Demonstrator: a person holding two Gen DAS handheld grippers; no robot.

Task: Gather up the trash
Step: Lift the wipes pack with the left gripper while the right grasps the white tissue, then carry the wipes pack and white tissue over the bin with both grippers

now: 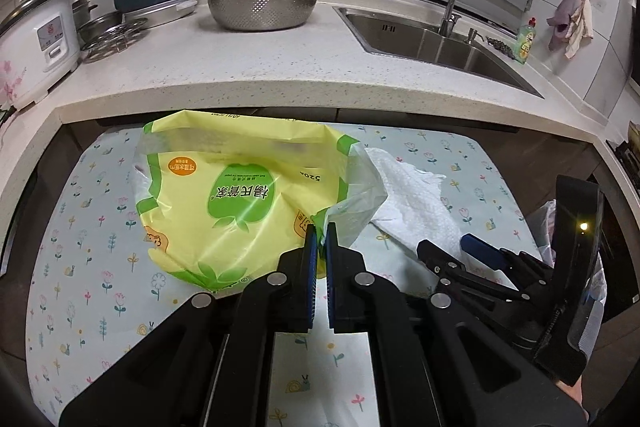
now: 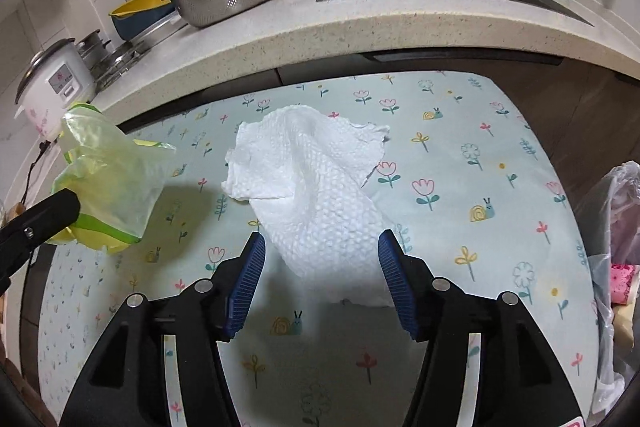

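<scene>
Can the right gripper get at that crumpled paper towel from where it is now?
Probably yes. The right gripper is open, its fingers either side of the crumpled paper towel on the floral tablecloth, nothing between them. The left gripper, shut on the yellow-green plastic bag, is off to the side.

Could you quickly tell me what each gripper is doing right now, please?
Left gripper: shut on the yellow-green plastic bag.
Right gripper: open, fingers either side of the white paper towel, not gripping it.
</scene>
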